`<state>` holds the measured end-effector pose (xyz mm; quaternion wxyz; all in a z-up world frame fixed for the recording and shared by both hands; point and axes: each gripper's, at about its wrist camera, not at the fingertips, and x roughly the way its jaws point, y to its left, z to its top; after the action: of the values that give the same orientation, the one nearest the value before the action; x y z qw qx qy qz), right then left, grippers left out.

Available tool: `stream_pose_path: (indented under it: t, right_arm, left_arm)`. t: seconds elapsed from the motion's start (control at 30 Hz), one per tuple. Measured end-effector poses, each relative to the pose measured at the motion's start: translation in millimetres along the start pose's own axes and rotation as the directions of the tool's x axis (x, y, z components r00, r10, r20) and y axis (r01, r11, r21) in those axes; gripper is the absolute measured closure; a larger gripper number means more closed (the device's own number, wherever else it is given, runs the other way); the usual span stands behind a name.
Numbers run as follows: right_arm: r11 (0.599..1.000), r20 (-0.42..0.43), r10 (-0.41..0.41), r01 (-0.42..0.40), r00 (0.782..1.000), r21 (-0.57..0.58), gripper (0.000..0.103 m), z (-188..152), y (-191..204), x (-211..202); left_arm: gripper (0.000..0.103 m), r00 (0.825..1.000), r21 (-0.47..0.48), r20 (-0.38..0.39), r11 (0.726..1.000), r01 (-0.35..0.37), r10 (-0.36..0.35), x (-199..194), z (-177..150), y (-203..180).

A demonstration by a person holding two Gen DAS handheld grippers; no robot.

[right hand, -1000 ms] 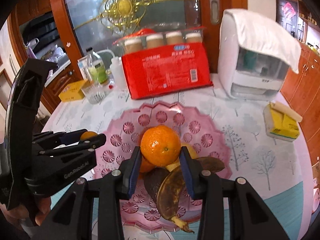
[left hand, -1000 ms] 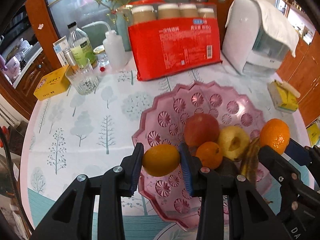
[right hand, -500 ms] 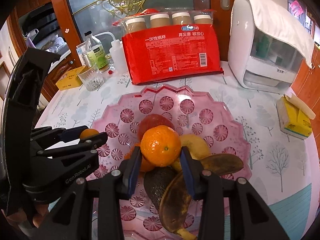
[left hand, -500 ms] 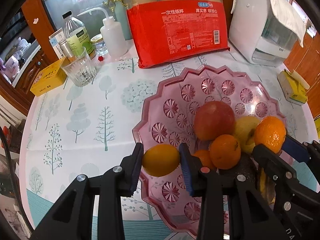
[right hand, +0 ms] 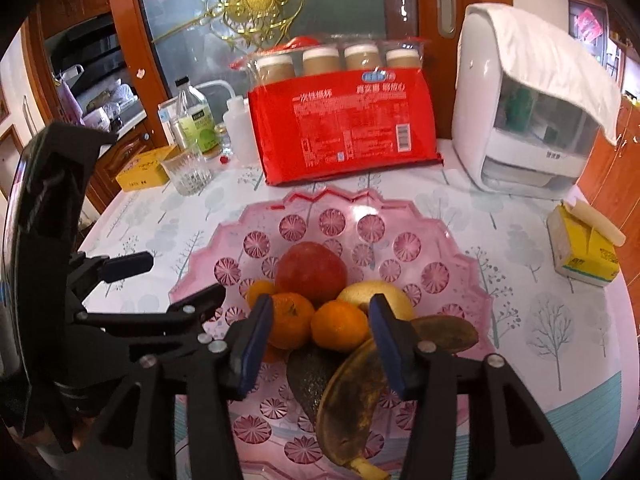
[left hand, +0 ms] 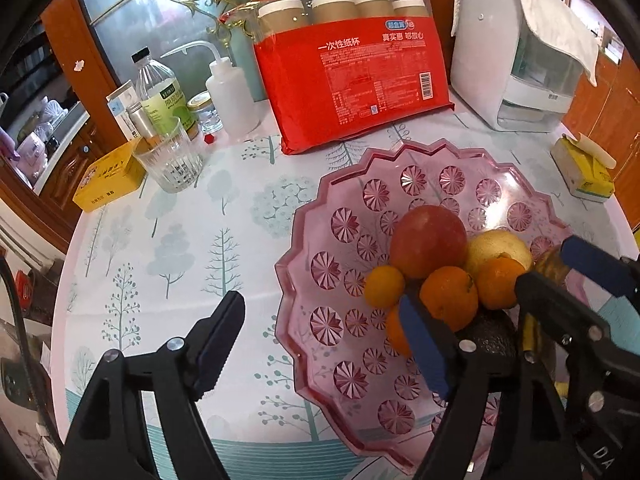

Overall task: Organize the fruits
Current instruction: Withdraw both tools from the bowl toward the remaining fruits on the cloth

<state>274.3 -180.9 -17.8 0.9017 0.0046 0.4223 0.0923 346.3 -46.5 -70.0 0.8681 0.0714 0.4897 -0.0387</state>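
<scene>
Both tongs have just been opening: the left tongs (left hand: 324, 340) let its small orange (left hand: 385, 286) drop into the pink bowl (left hand: 404, 168); the right tongs (right hand: 320, 340) freed another orange (right hand: 340, 330); bare table (left hand: 180, 240) at left

The right gripper (right hand: 320, 334) has just been opening, its blue pads clear of the orange (right hand: 340, 330) lying between them in the pink glass dish (right hand: 448, 240); a red apple (right hand: 311, 272), a yellow fruit (right hand: 360, 292), a browned banana (right hand: 352, 392) and an avocado (right hand: 306, 380) crowd around it; the left gripper (right hand: 176, 280) stands open at the dish's left rim.
</scene>
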Motion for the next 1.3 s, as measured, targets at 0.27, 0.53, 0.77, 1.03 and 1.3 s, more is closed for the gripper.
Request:
stream_pose_path:
  t: [0.27, 0.53, 0.77, 1.03, 1.3]
  right_arm:
    - [1.000, 0.015, -0.007, 0.006, 1.000, 0.013, 0.049, -1.0, -1.3, -8.9]
    - [0.999, 0.019, -0.020, 0.020, 1.000, 0.032, 0.049, -4.6, -2.3, -19.3]
    - [0.999, 0.039, -0.039, 0.038, 0.998, 0.028, 0.049, -7.2, 2.1, -35.9]
    - [0.998, 0.072, -0.048, 0.045, 0.996, 0.033, 0.049, -9.0, 12.9, -63.7]
    - [0.997, 0.099, -0.063, 0.057, 0.993, 0.058, 0.049, -18.7, 23.7, -98.0]
  left_arm:
    - [0.024, 1.000, 0.000, 0.015, 1.000, 0.013, -0.013, -14.0, -6.6, 0.4]
    - [0.024, 0.999, -0.044, 0.017, 0.998, 0.037, -0.036, -26.7, -10.8, 6.8]
    - [0.024, 0.998, -0.054, 0.033, 0.997, 0.047, -0.045, -45.5, -16.3, 11.6]
    - [0.024, 0.997, -0.053, 0.059, 0.997, 0.057, -0.054, -76.3, -28.5, 17.8]
    - [0.023, 0.994, -0.029, 0.082, 0.997, 0.076, -0.073, -108.1, -49.0, 26.5]
